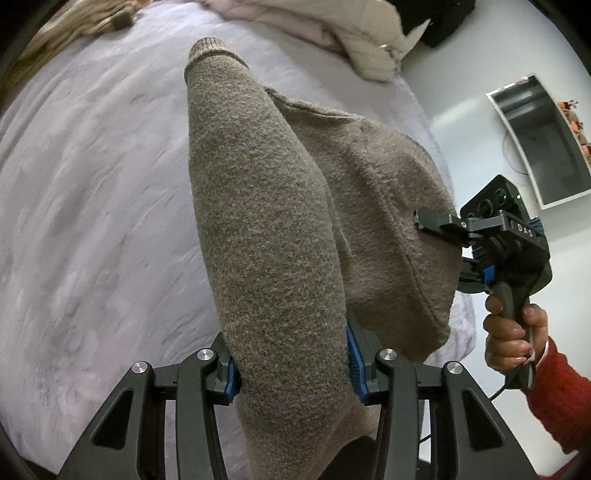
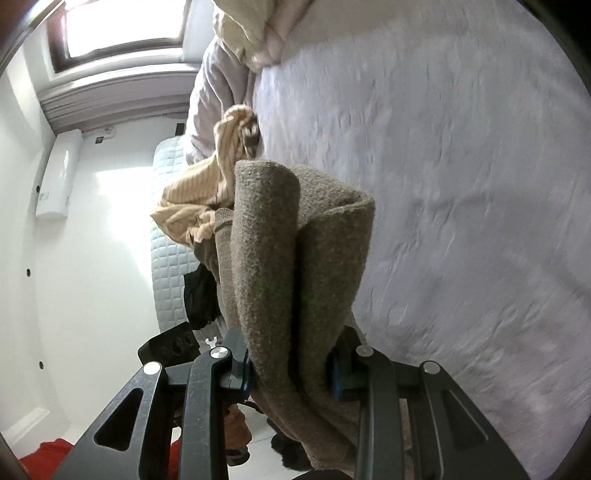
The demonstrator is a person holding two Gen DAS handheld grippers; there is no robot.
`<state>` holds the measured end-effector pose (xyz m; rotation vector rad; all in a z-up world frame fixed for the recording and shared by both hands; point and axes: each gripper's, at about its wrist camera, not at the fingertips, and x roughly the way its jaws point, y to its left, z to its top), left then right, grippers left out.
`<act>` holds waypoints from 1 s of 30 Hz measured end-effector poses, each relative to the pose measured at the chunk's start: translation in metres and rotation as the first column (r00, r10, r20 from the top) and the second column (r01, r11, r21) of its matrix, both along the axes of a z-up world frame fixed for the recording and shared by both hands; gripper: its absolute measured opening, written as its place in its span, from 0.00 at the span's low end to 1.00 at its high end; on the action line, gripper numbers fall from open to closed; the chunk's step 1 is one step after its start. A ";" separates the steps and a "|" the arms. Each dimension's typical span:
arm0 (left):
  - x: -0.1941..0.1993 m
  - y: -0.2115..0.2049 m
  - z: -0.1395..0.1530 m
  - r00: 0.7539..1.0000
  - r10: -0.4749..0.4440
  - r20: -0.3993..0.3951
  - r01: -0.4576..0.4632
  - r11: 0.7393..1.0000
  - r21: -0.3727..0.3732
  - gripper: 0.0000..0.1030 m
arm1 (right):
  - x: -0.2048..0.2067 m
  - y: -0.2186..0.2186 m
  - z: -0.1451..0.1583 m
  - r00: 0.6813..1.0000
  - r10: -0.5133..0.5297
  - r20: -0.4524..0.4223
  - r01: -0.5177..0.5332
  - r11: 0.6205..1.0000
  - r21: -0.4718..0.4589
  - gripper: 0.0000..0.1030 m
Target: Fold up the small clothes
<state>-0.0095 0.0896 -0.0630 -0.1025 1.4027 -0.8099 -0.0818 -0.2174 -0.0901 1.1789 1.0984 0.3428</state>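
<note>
A brown knitted sweater hangs in the air above the bed, held by both grippers. My left gripper is shut on a thick fold of it, and a sleeve with a ribbed cuff stretches away from the jaws. Further right in the left wrist view, my right gripper grips the sweater's far edge, held by a hand in a red sleeve. In the right wrist view the right gripper is shut on bunched folds of the sweater, which rise rolled in front of the camera.
A lilac bedspread covers the bed under the sweater. A striped tan garment and pale bedding lie at the bed's far side. A framed mirror leans beyond the bed. White floor and a window lie to the side.
</note>
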 end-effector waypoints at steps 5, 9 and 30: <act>-0.006 0.017 -0.036 0.999 0.007 0.032 -0.012 0.988 0.151 0.45 | 0.001 0.022 -0.031 0.998 0.003 -0.062 -0.003 1.000 -0.001 0.32; -0.010 0.041 -0.046 0.996 0.057 0.065 -0.070 0.973 0.219 0.56 | 0.003 0.020 -0.059 0.990 -0.012 -0.140 0.004 0.998 -0.056 0.32; 0.023 0.017 -0.029 0.946 0.184 0.265 -0.275 0.889 0.366 0.68 | 0.015 0.045 -0.039 0.970 0.084 -0.228 -0.172 0.900 -0.401 0.15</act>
